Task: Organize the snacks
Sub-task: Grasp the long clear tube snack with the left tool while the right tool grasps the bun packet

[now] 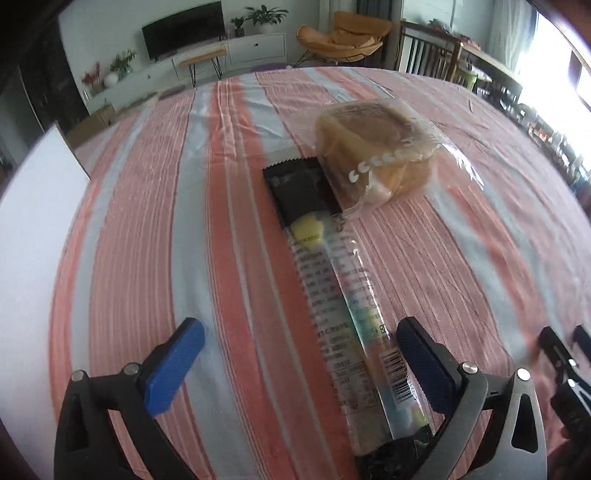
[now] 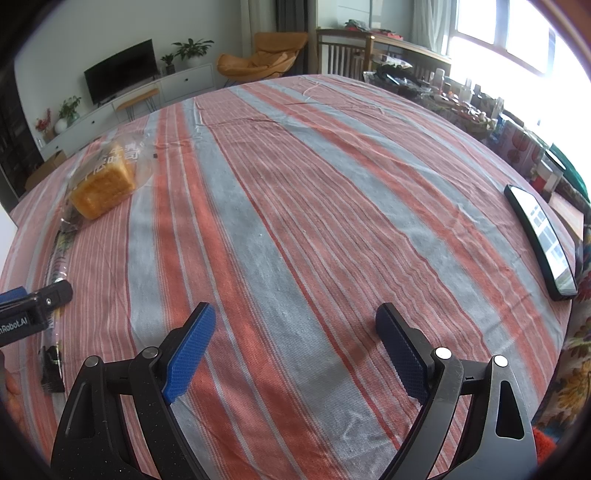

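Left gripper (image 1: 299, 354) spread wide, empty, I'm hovering over long snack packet (image 1: 343, 317); bread bag (image 1: 376, 155) far end. Right gripper (image 2: 295, 343) released, idle. Next: centre, lower, pinch packet.

Striped red-and-grey tablecloth (image 2: 295, 192) covers table. Phone (image 2: 541, 240) lies at its right edge, screen lit. Behind: TV (image 1: 183, 28) on white cabinet (image 1: 255, 48), orange chair (image 1: 343, 37), potted plants (image 1: 264, 16).

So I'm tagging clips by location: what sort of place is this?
Most likely a home living and dining room: a television on a low white cabinet, an orange lounge chair and potted plants beyond a table under a striped tablecloth.
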Available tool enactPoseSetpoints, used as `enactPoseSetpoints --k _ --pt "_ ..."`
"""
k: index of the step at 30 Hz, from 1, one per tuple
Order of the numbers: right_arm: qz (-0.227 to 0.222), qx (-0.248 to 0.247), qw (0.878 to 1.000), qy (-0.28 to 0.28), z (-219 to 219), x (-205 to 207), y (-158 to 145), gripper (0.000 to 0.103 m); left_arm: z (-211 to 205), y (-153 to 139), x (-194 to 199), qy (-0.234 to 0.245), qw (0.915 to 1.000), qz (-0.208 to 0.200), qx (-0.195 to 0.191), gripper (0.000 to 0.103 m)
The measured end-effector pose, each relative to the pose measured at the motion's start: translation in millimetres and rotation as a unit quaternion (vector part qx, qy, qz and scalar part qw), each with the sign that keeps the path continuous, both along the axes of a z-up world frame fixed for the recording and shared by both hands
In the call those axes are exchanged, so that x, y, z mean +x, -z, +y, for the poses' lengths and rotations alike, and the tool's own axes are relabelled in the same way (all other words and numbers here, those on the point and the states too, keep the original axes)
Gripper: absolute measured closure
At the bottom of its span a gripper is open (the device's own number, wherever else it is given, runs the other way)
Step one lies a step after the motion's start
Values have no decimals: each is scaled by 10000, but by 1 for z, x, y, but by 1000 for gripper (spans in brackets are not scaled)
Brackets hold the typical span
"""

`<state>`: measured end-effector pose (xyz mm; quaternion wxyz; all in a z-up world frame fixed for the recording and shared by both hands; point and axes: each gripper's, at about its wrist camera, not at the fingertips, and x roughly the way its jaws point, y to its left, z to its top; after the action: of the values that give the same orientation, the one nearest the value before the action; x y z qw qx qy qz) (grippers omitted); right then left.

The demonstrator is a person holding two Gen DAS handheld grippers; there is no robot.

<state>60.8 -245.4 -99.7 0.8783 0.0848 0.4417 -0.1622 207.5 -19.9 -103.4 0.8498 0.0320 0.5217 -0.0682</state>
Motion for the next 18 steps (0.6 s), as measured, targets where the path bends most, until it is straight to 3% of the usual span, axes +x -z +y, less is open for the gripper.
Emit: enactPoseSetpoints --k 7,12,13,15,17,18 --pt "-1 2 10000 1 1 0 0 12 5 0 11 455 9988 170 31 0" --pt "-2 3 10000 3 1 0 0 12 17 -2 12 418 9987 302 58 1" --pt "-2 3 10000 3 1 0 0 12 20 -3 9 439 9988 206 45 5" --pt "-1 1 10000 4 1 0 0 12 24 -8 2 486 9988 -8 5 22" --pt "-1 1 10000 4 0 0 0 12 27 -13 -2 509 9986 -149 7 59" --pt "-1 2 10000 4 1 0 0 12 28 -14 -3 494 9986 -189 48 68"
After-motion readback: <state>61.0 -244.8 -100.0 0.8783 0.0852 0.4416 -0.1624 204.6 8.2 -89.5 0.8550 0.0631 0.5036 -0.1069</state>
